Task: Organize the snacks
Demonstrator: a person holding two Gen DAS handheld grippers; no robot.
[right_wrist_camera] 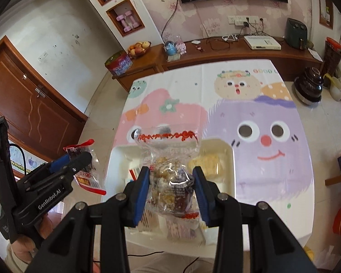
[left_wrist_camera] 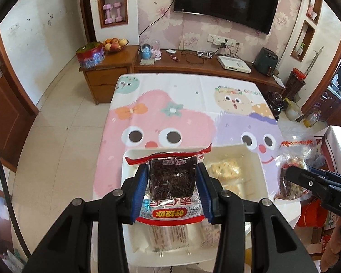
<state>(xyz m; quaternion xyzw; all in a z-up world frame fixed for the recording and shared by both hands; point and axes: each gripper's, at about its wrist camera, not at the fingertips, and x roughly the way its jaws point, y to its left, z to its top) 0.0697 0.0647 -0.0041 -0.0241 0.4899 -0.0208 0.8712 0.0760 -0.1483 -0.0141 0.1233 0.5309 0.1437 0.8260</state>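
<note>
Across the surface lies a smooth printed cloth with soft cartoon faces in pink, purple and cream. At its near edge sits a white rectangular tray, glossy plastic with a raised rim and rounded corners, divided into compartments. In the tray lie pale yellow crumbly cakes in clear wrap at the right and flat packets with fine red print at the near side.

Above the tray, the left claw is clamped on a dark snack packet: its blue pads press the packet's two long sides. This packet is crinkly clear film with red sealed ends, its middle filled with dark, shredded strands, and a red and white label shows at the near end. The packet hangs clear of the tray.

Beside it, to the right, the right claw grips a mixed snack bag, blue pads pinching its sides. That bag is thin, wrinkled, glossy transparent film with a red zigzag printed top edge, holding lumpy tan, yellow and dark pieces. It is also held above the tray. Both claws are black, angular plastic frames with round metal pins.
</note>
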